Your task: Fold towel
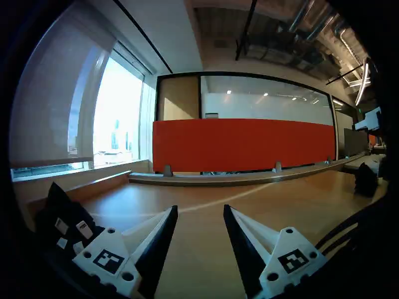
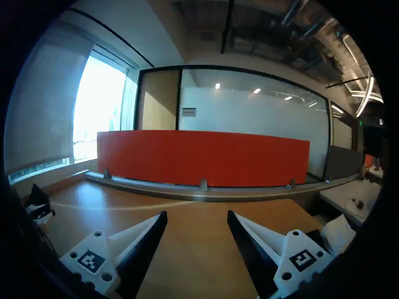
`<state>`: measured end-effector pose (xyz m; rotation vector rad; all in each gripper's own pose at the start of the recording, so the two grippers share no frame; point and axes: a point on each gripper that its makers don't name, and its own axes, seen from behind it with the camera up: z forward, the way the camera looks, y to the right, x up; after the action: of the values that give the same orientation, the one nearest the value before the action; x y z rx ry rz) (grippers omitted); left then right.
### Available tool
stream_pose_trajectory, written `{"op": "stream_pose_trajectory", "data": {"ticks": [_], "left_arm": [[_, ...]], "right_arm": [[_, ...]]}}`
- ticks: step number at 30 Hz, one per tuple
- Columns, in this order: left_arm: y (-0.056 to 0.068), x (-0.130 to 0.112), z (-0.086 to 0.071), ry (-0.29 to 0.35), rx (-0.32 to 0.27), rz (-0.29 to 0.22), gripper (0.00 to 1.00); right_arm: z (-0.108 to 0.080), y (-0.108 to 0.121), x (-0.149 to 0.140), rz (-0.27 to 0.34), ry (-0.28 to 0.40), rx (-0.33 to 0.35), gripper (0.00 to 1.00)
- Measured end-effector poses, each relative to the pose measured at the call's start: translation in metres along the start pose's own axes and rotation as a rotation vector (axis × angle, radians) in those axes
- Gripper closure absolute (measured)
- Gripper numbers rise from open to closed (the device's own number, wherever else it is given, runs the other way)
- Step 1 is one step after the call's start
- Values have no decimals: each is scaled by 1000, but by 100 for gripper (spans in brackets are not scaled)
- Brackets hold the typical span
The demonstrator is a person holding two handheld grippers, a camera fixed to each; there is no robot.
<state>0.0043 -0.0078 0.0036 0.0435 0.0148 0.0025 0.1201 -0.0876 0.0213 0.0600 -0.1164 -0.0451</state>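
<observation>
Towel | likely soft, light, limp; I'd pinch corners | my left gripper (image 1: 199,207), right gripper (image 2: 197,213) wide open, empty, over desk (image 1: 199,264)

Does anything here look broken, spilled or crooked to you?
Nothing stands out. The left gripper and right gripper hang open above the wooden desk, and the red divider stands straight.
</observation>
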Motion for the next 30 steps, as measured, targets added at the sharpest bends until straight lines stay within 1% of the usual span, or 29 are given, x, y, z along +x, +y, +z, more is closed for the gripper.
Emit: {"op": "stream_pose_trajectory", "data": {"ticks": [5,11,17,23,30], "left_arm": [[-3,-3,0,-13,7,-2,33],[-1,-4,0,-14,0,-3,33],[-1,-5,0,-14,0,-3,33],[-2,-5,0,-14,2,-3,33],[-2,-5,0,-15,2,-3,33]], "right_arm": [[0,5,-2,4,-4,-8,6],[0,7,-5,9,-5,-8,7],[-1,11,0,0,6,-9,7],[-4,27,10,-13,41,-26,7],[-6,52,10,4,68,-51,6]]}}
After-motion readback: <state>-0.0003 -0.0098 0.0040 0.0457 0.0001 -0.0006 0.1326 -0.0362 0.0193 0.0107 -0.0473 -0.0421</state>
